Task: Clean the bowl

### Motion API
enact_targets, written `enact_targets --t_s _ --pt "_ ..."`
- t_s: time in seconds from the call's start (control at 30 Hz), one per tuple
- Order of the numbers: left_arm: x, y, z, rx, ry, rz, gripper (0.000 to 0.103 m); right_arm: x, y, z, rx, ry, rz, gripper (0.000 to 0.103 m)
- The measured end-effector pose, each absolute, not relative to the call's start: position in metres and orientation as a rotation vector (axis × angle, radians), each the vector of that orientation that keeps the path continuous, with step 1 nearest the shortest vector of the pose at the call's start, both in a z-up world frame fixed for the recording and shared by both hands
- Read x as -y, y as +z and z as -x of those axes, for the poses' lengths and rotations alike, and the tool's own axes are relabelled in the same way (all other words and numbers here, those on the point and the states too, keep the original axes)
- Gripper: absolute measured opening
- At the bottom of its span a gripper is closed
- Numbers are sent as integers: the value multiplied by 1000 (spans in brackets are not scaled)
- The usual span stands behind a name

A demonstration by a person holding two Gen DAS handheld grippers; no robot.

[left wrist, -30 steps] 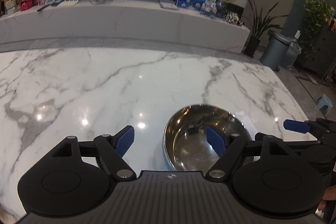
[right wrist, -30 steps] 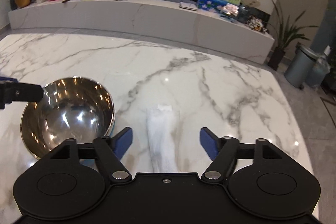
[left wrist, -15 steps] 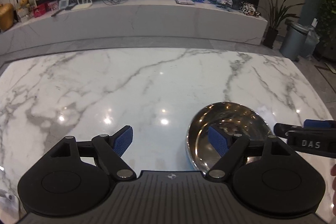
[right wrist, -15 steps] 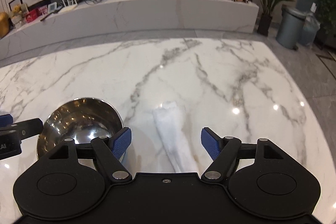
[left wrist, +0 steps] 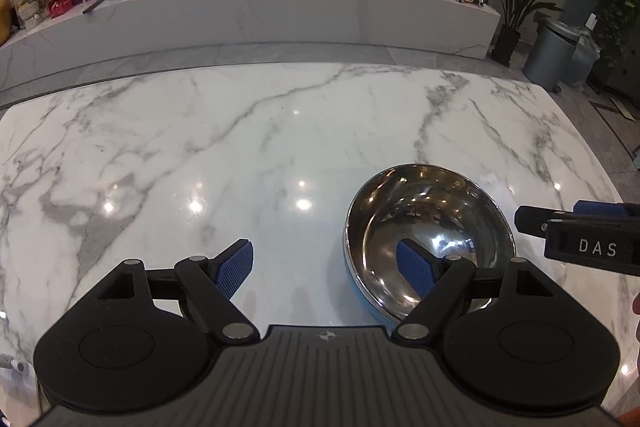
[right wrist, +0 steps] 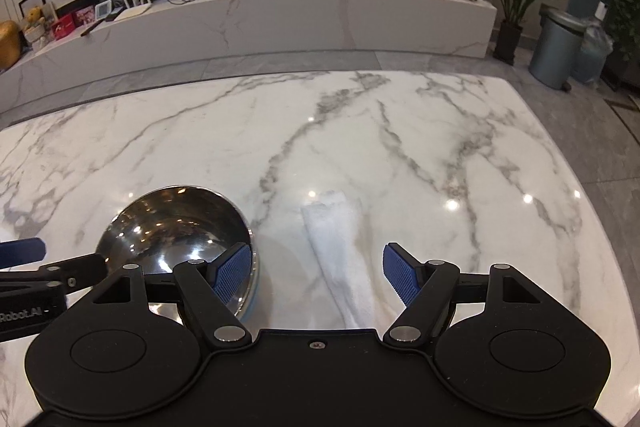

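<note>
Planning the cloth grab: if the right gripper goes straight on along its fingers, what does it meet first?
Most likely the white cloth, lying between the open fingers of the right gripper on the marble table. The steel bowl sits left of that line. Depth is uncertain.

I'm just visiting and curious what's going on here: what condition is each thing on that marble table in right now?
Bowl: upright on the table, looks empty, shiny inside.
White cloth: rolled up, lying on the table beside the bowl, apart from it.
Left claw: open, holding nothing, one pad over the bowl.
Right claw: open, holding nothing, cloth between its pads, untouched.

left gripper, right gripper, jaws apart, empty
</note>
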State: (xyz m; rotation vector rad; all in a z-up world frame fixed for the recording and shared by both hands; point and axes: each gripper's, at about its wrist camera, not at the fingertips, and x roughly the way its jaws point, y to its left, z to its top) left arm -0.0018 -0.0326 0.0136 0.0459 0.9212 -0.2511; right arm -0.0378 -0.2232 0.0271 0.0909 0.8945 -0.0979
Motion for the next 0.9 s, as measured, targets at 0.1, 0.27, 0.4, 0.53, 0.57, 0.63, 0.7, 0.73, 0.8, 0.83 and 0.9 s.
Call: enact_targets --t_s 0.1,0.27,0.4,0.53,0.57,0.63,0.7,0.73,0.8,0.83,0.9 --pt "36 11 1 -927 -233 -75 78 221 29 40 -892 -86 -76 71" --pt "42 9 2 -945 -258 -77 78 225 26 41 -917 -73 -94 71" --pt "50 7 4 -954 -266 -99 78 232 25 46 -924 -70 -105 71" --pt "56 8 6 -948 -275 -109 78 240 26 52 -916 -61 -124 71" --pt "57 9 6 -946 -277 -109 78 241 27 53 -917 -59 -127 71" --pt "59 9 7 -943 -278 -111 78 243 26 54 -924 -57 -124 71" --pt "61 8 5 -944 -274 -121 78 243 24 54 -934 -53 -120 71" --pt "61 7 5 -944 -272 -124 78 243 23 54 -939 -51 -120 71" --pt "62 6 5 -945 -268 -130 78 243 21 54 -949 -48 -116 71" --pt "63 6 5 -945 -270 -127 78 243 21 54 -949 -47 -117 71" --pt "62 6 4 -948 -277 -114 78 243 20 54 -951 -46 -116 71"
